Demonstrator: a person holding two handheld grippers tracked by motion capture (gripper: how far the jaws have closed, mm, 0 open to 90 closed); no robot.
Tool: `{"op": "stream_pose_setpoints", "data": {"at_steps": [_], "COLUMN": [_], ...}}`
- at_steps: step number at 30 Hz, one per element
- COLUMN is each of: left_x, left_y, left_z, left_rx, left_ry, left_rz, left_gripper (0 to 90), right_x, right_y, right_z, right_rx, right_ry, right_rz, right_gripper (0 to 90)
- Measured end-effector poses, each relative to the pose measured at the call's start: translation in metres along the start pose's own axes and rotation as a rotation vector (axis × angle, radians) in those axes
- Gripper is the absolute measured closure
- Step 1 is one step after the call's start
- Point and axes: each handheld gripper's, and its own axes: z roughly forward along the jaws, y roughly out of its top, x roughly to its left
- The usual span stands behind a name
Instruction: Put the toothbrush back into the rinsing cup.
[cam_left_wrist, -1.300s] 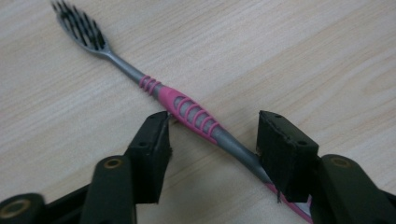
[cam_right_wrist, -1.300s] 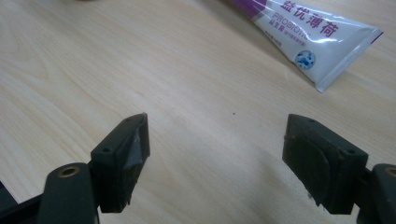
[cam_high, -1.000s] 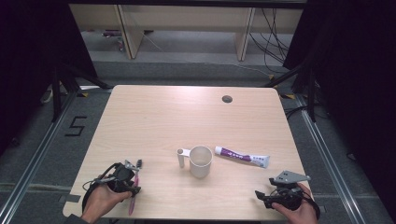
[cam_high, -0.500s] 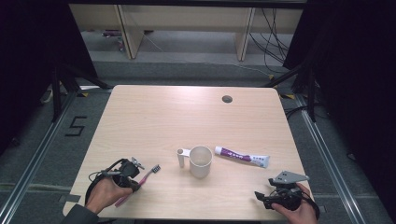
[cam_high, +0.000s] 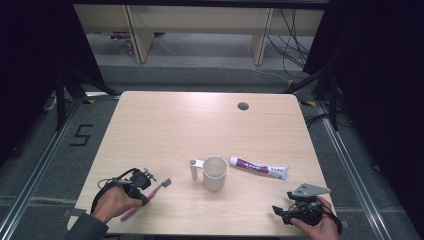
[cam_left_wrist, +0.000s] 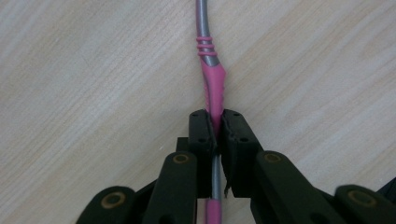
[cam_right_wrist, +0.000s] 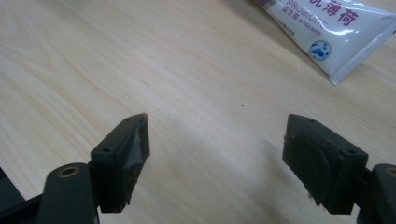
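A person seated at a light wooden table (cam_high: 165, 125) is working a set of tongs in each hand. The left tongs (cam_left_wrist: 214, 128) are clamping the pink grip of a pink-and-grey toothbrush (cam_left_wrist: 212, 81), their two black jaws pressing against the handle from either side, as the left gripper view shows. From above, the left tongs (cam_high: 146, 181) are sitting near the table's front left corner, and the toothbrush (cam_high: 150, 194) is lying slantwise, its bristled head pointing toward a white mug (cam_high: 215, 173) at the middle of the table. The mug is standing upright with its handle turned to the left, apart from the brush head. A white toothpaste tube (cam_high: 259, 167) with purple print is lying flat just to the right of the mug. The right tongs (cam_high: 280, 214) are resting near the front right corner, well apart from the tube. In the right gripper view, the right tongs (cam_right_wrist: 215, 140) are standing wide open over bare wood, gripping nothing, with the crimped end of the toothpaste tube (cam_right_wrist: 327, 32) lying beyond them.
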Motion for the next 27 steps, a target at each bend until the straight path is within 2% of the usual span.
{"op": "stream_pose_setpoints", "data": {"at_steps": [1,2,3,8,9,10,11,13,16,17,19,20,23,25,26,27], "left_x": [0.0,0.0,0.0,0.0,0.0,0.0,0.001,0.001,0.001,0.0,-0.001,-0.001,-0.001,-0.001,0.0,0.001], "left_y": [0.0,0.0,0.001,0.005,0.005,0.005,0.006,0.007,0.007,0.007,0.007,0.007,0.006,0.006,0.005,0.005], "left_z": [0.0,0.0,0.0,0.0,0.0,0.0,0.0,0.001,0.001,0.0,0.001,0.0,-0.007,-0.009,-0.013,-0.015], "left_rx": [0.0,0.004,0.022,0.05,0.051,0.051,0.057,0.064,0.066,0.068,0.062,0.065,0.018,0.007,-0.012,-0.021], "left_ry": [0.002,0.002,0.003,0.014,0.015,0.015,0.013,0.013,0.01,0.025,0.032,0.019,0.025,0.021,0.016,0.02], "left_rz": [0.001,0.002,0.013,0.033,0.033,0.033,0.034,0.047,0.051,0.071,0.075,0.082,0.093,0.096,0.088,0.088], "left_gripper": [82.6,82.6,82.7,82.8,82.8,82.9,82.9,83.0,83.2,83.2,83.3,83.3,83.4,83.4,83.4,83.4], "right_x": [0.001,-0.001,-0.001,-0.001,0.002,0.002,0.0,0.001,0.0,0.0,0.0,0.001,0.0,0.0,0.001,-0.001], "right_y": [0.0,0.0,0.0,0.0,0.0,0.0,0.0,0.0,0.0,0.0,0.0,0.0,0.0,0.0,0.0,0.0], "right_z": [0.001,0.001,0.001,0.001,0.001,0.001,0.0,0.001,0.001,0.0,0.0,0.0,0.0,0.0,0.0,0.0], "right_rx": [0.0,-0.007,-0.008,-0.002,0.004,0.004,0.004,-0.002,0.008,0.007,0.003,0.002,-0.001,-0.007,-0.005,-0.013], "right_ry": [0.002,-0.005,-0.004,0.004,0.009,0.009,0.003,0.004,0.006,0.005,0.0,0.007,0.008,0.008,0.006,0.008], "right_rz": [0.014,-0.001,-0.002,-0.004,0.021,0.021,0.0,0.016,0.005,0.006,-0.001,0.017,0.014,0.008,0.02,0.0], "right_gripper": [23.7,23.7,23.7,23.8,23.8,23.8,23.7,23.8,23.8,23.8,23.7,23.8,23.8,23.8,23.8,23.8]}}
